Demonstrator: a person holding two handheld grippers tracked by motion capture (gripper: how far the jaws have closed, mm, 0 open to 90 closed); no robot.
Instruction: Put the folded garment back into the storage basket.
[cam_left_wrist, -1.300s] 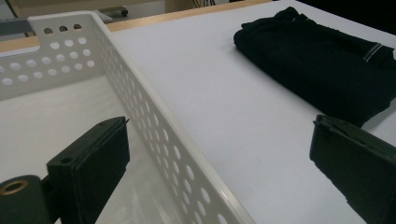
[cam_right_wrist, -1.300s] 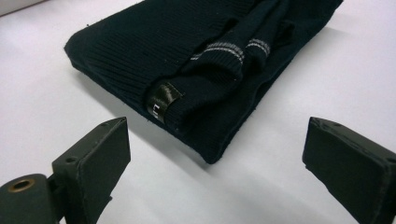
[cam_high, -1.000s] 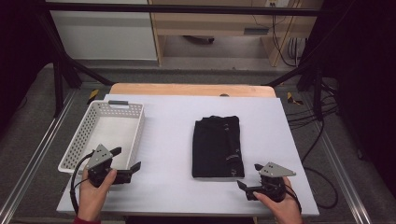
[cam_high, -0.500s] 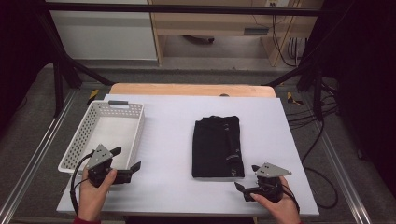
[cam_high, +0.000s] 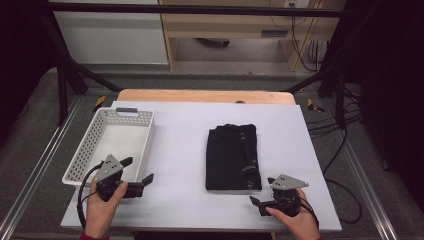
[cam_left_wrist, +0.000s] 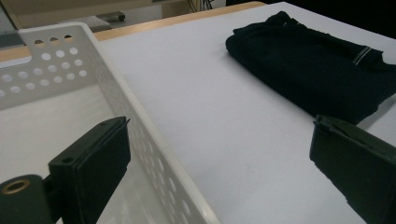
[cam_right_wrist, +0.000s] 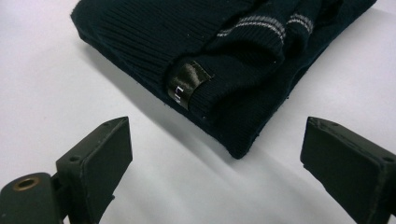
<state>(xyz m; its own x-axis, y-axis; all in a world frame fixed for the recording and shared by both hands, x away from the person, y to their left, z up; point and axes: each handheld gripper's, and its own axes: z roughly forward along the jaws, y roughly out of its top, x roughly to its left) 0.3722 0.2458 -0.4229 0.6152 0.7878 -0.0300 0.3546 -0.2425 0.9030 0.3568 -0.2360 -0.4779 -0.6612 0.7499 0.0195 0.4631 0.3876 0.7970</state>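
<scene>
While both hand-held tools wait along the bottom edge of the high view, a white table (cam_high: 190, 125) spans mid-frame, bearing a perforated white basket (cam_high: 87, 150) at left and a folded dark sweater (cam_high: 232, 157) just right of centre, flat on the tabletop and apart from the basket. At lower left, the left gripper (cam_high: 137, 172) sits by the basket's near right corner, jaws spread wide and empty, one over the basket's wall in the left gripper view. At lower right, the right gripper (cam_high: 256, 203) points toward the sweater's near right corner, its jaws likewise wide apart and holding nothing.

Judging by that aim, the step in hand is a first grasp of the sweater (cam_right_wrist: 224, 60). It would go best with the jaws sliding low under the corner beside the small black label (cam_right_wrist: 187, 83), pinching all folded layers so the bundle lifts without unfolding.

Lettering on the label is partly curled out of sight. How many layers lie within the fold cannot be made out, and both forearms are cut off by the frame's bottom edge.
</scene>
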